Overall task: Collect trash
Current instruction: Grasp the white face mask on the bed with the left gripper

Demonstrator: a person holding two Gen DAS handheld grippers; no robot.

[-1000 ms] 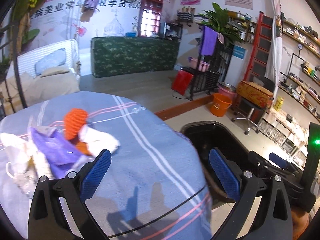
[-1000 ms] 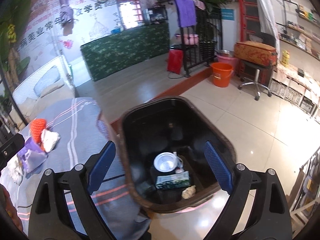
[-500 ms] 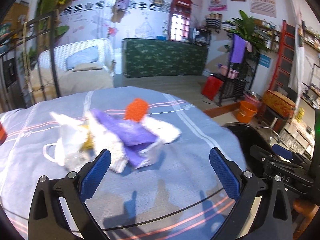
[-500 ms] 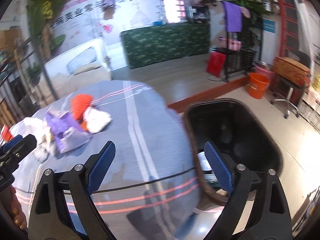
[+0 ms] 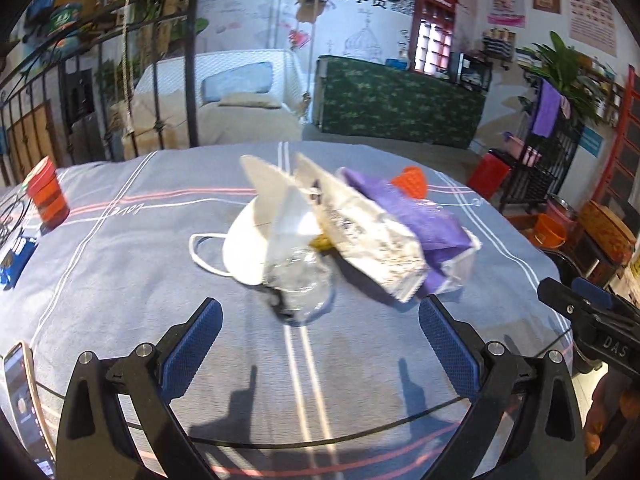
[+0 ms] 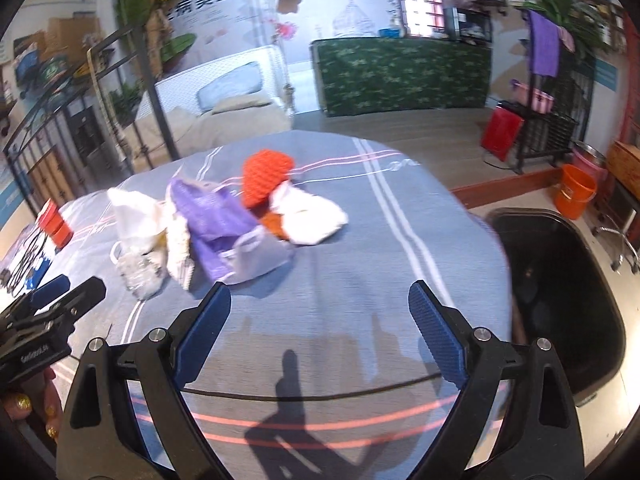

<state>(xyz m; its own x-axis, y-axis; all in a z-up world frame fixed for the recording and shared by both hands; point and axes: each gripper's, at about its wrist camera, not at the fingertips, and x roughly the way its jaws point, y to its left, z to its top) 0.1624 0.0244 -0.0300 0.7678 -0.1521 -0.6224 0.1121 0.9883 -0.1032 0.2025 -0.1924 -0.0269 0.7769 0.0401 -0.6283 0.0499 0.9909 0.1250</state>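
A heap of trash lies on the grey-blue striped tablecloth (image 5: 120,264): a white face mask (image 5: 248,240), crumpled clear plastic (image 5: 298,280), a printed white wrapper (image 5: 372,236), a purple bag (image 5: 416,216) and an orange foam net (image 5: 410,180). In the right wrist view the purple bag (image 6: 212,216), orange net (image 6: 266,178) and a white wad (image 6: 314,216) show. My left gripper (image 5: 320,342) is open, just short of the plastic. My right gripper (image 6: 320,328) is open and empty, above the cloth near the heap. A black trash bin (image 6: 560,280) stands right of the table.
A red cup (image 5: 48,196) stands at the table's far left, a blue pack (image 5: 16,256) beside it. A phone (image 5: 24,396) lies at the near left edge. An orange bucket (image 6: 576,196), a red bag (image 6: 500,132) and a rack stand on the floor beyond.
Both grippers have swung left from the bin side to face the trash heap on the table. The bin's inside has left the right wrist view. Both stay open.
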